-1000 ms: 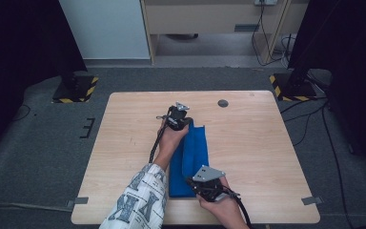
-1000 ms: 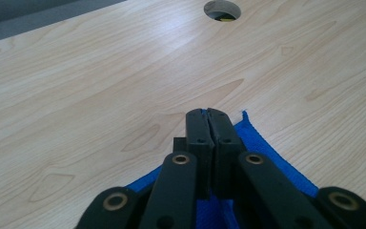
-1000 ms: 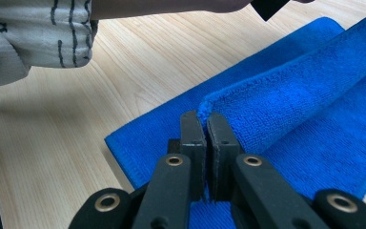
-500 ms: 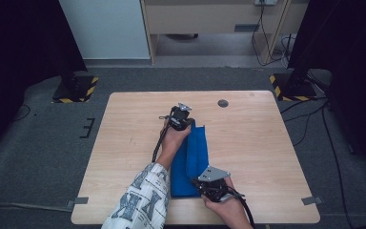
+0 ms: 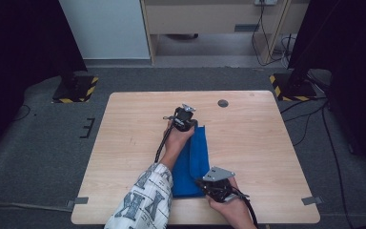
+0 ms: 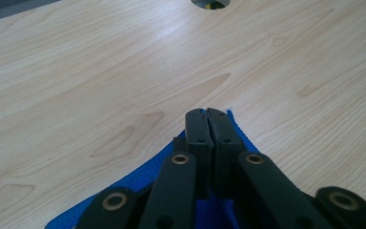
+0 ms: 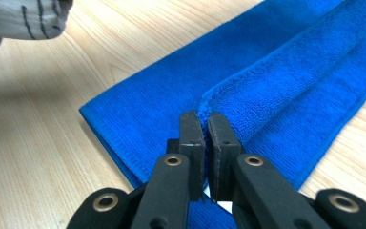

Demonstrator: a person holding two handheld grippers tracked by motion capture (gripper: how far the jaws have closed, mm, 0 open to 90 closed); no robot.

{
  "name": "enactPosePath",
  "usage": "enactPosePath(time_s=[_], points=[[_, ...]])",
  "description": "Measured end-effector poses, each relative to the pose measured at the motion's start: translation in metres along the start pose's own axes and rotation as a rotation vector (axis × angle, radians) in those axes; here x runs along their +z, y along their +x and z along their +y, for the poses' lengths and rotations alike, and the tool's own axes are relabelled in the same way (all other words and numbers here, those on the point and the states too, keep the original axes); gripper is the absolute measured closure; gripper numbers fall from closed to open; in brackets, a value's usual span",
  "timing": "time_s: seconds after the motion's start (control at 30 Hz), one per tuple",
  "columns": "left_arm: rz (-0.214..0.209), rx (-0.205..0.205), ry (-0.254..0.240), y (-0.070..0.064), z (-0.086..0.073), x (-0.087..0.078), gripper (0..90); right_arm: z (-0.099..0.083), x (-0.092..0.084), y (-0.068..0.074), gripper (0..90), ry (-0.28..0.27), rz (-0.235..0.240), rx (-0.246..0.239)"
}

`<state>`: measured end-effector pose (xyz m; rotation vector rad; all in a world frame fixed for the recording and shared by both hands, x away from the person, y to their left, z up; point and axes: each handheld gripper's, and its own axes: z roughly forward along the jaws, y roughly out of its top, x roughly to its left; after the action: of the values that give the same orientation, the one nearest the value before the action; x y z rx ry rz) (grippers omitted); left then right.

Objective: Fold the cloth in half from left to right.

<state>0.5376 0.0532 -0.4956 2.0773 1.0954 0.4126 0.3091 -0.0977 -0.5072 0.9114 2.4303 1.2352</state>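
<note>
**Blue towel pinched at both ends, mid-fold on a wooden table**

Blue towel (image 5: 193,164) lies as a long narrow strip near the middle of a light wooden table (image 5: 124,143), partly folded. Its long axis runs from the person's edge of the table away toward the far edge, leaning slightly right at the far end.

Nearest the viewer, the right gripper (image 7: 205,125) holds the towel's near end. Its two black jaws are almost together, with only a thin slit between them, and a raised ridge of towel edge sits in that slit. In the right gripper view the fabric runs away from the jaws in lengthwise layers, one fold lying on top of another. A patterned sleeve (image 5: 145,202) covers the forearm that crosses the towel's left side.

Farther off, the left gripper (image 6: 208,119) pinches the towel's far corner. Its jaws are pressed fully together, with blue cloth showing beneath and beside them. Bare wood lies beyond, and a small round hole (image 5: 223,103) sits in the table near its far edge.

Judging from this, the step in hand is a lengthwise fold, with both ends gripped. The next move likely calls for carrying both ends sideways together, keeping the strip taut so the edges meet evenly, then releasing.
</note>
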Motion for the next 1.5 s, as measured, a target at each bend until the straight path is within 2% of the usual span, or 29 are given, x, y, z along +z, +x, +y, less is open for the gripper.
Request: enactPosePath(time_s=[0.17, 0.27, 0.37, 0.5, 0.73, 0.87, 1.1, 1.23, 1.5], points=[[-0.007, -0.016, 0.002, 0.0, 0.0, 0.002, 87.5, -0.002, -0.001, -0.004, 81.6, 0.013, -0.003, 0.02], [-0.028, -0.029, -0.01, -0.001, 0.0, 0.003, 86.2, -0.003, -0.001, -0.006, 73.8, 0.022, -0.007, 0.027], [-0.032, -0.018, -0.021, -0.004, 0.0, 0.003, 79.7, -0.005, -0.002, -0.008, 68.4, 0.037, -0.015, 0.028], [-0.046, -0.024, -0.036, -0.006, 0.0, 0.004, 72.2, -0.008, -0.003, -0.012, 61.3, 0.053, -0.024, 0.045], [-0.079, -0.034, -0.058, -0.007, 0.0, 0.005, 65.7, -0.009, -0.005, -0.016, 51.6, 0.065, -0.039, 0.065], [-0.094, -0.022, -0.068, -0.01, 0.0, 0.006, 62.0, -0.01, -0.007, -0.017, 48.3, 0.073, -0.036, 0.076], [-0.11, -0.013, -0.105, -0.011, 0.002, 0.003, 43.9, -0.01, -0.009, -0.021, 36.3, 0.052, -0.057, 0.091], [-0.115, -0.005, -0.141, -0.01, 0.004, -0.002, 37.3, -0.01, -0.009, -0.022, 30.0, 0.044, -0.073, 0.081], [-0.127, 0.013, -0.152, -0.009, 0.006, -0.01, 22.7, -0.01, -0.005, -0.024, 15.4, 0.04, -0.107, 0.097]])
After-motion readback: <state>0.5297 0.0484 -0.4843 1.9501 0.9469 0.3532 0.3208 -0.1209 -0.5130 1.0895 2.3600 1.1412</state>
